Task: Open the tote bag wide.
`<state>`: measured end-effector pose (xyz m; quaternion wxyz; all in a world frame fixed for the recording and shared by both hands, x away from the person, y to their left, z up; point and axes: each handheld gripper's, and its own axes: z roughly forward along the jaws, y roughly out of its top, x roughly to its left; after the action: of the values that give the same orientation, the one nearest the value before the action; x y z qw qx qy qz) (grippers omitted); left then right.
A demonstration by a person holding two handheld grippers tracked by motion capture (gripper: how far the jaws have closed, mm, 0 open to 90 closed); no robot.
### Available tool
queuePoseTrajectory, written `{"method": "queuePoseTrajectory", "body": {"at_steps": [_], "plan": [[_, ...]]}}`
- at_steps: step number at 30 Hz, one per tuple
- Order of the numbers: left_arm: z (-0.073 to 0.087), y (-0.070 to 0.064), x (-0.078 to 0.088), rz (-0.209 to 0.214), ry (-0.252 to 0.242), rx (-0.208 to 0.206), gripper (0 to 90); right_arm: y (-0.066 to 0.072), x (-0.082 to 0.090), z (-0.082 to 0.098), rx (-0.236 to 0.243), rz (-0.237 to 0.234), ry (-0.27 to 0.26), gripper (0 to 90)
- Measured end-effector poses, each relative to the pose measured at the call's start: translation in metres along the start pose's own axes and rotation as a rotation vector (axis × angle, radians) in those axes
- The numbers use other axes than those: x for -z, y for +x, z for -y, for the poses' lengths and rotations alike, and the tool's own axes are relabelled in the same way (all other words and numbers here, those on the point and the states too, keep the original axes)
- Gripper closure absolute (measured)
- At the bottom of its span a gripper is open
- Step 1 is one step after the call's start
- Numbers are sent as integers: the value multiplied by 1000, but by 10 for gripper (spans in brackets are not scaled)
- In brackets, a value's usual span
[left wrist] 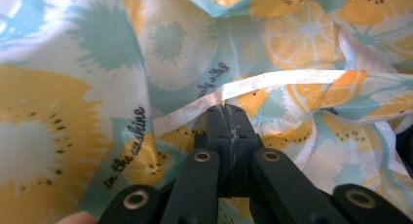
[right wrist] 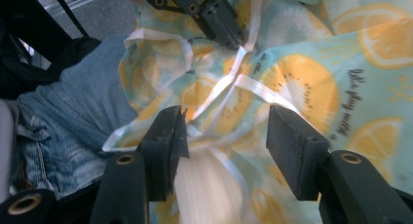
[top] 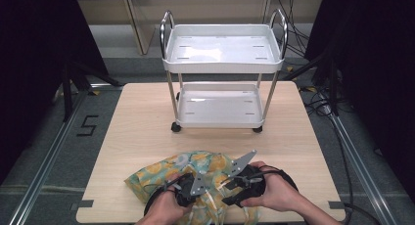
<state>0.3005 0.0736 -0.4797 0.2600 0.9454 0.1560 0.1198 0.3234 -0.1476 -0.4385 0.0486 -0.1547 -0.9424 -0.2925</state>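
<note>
Crumpled thin plastic bag, lemon and kiwi print point(top: 195, 172), on worktop point(top: 147, 117) near front edge. Left hand-held gripper point(left wrist: 228, 118) clamped on bag's white strap point(left wrist: 272, 80); right hand-held gripper point(right wrist: 225, 131) apart, straddling straps beside it. Risk: snagging wrong strap, tearing film.

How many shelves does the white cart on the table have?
2. The upper shelf sits between the chrome handles at the cart's top; the lower shelf sits just above the wheels. Nothing lies on either.

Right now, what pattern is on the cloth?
Citrus and kiwi slices in yellow, orange and teal on the cloth; clearest in left gripper view.
</note>
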Motion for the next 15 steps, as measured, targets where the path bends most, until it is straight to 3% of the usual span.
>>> {"method": "queuePoseTrajectory", "body": {"at_steps": [2, 5, 8, 9, 10, 11, 15], "plan": [[1, -1, -1, -25, -25, 9, 900, 1, -6, -1, -33, -14, 11, 481], [1, -1, 0, -28, -38, 19, 900, -1, -16, 1, -49, 16, 59, 545], [1, 0, 0, -34, -41, 17, 900, -2, -22, 1, -73, 12, 79, 723], [1, 0, 0, -33, -43, 17, 900, -3, -23, 0, -82, 7, 82, 842], [1, 0, 1, -33, -45, 19, 900, -4, -23, -1, -91, -1, 83, 891], [1, 0, 2, -33, -48, 21, 900, -3, -22, -2, -127, 5, 105, 900], [0, 3, 8, -33, -93, 38, 899, -4, -17, -12, -149, -57, 67, 900]]}}
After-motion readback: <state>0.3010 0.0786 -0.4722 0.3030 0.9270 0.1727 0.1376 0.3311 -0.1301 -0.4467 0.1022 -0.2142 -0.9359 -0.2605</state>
